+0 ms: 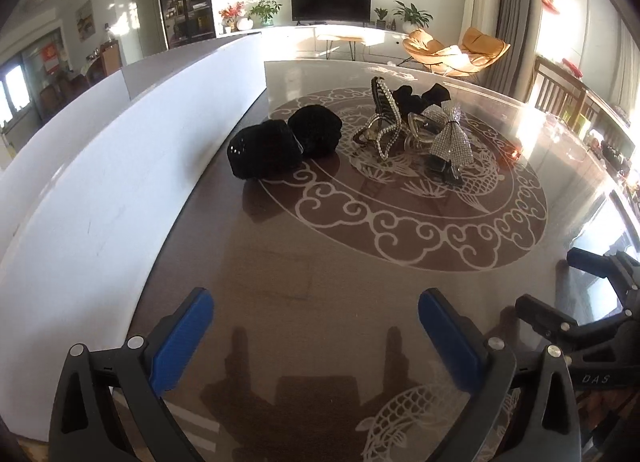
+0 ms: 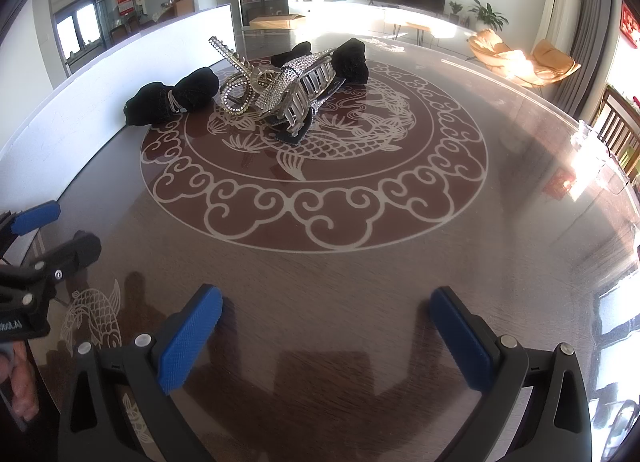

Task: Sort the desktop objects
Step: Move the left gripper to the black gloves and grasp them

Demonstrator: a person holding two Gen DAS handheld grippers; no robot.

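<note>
Now both grippers hang low over the table, jaws wide apart, holding nothing.

Left gripper (image 1: pixel 316 322) sits at 6 o'clock in its own view, and the right gripper (image 2: pixel 326 322) does the same — they are side by side, near each other. Far ahead at 12 o'clock lies the pile: a fuzzy black bow clip (image 1: pixel 284 146) touching a sparkly claw clip (image 1: pixel 380 122), a sparkly bow clip (image 1: pixel 450 136) and a black scrunchie (image 1: pixel 420 96) behind. A white board (image 1: pixel 100 182) stands along the table (image 1: pixel 320 262) edge at 9 o'clock. Nothing blocks the way to the pile.
</note>
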